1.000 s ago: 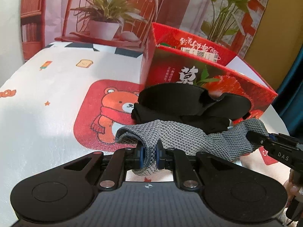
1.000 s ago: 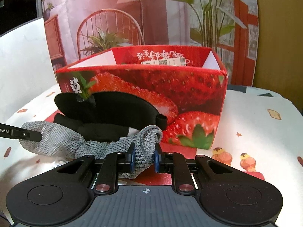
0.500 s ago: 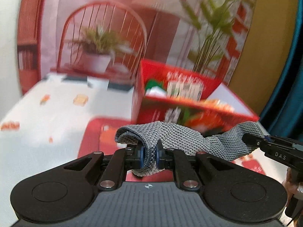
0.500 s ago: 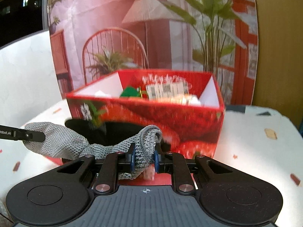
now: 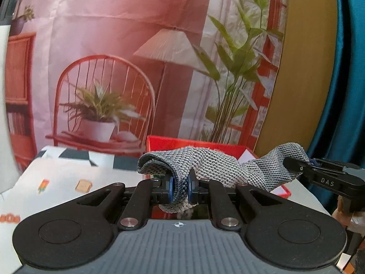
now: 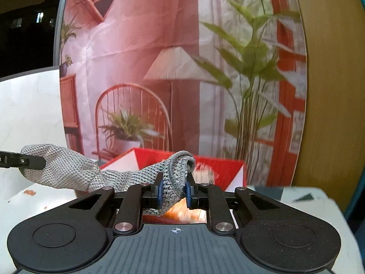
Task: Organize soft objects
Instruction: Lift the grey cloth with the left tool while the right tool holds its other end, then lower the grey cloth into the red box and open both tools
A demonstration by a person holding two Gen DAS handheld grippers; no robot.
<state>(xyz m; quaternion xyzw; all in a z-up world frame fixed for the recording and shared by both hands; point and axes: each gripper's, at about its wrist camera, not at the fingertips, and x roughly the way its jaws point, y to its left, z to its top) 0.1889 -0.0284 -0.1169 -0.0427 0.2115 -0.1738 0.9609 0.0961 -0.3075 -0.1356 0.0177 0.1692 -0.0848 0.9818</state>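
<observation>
Grey knitted cloth (image 5: 212, 164) hangs stretched in the air between both tools, its left end pinched tight in the left gripper (image 5: 180, 188), its middle sagging in front of the red box (image 6: 219, 166), and its right end clamped in the right gripper (image 6: 174, 193).
</observation>
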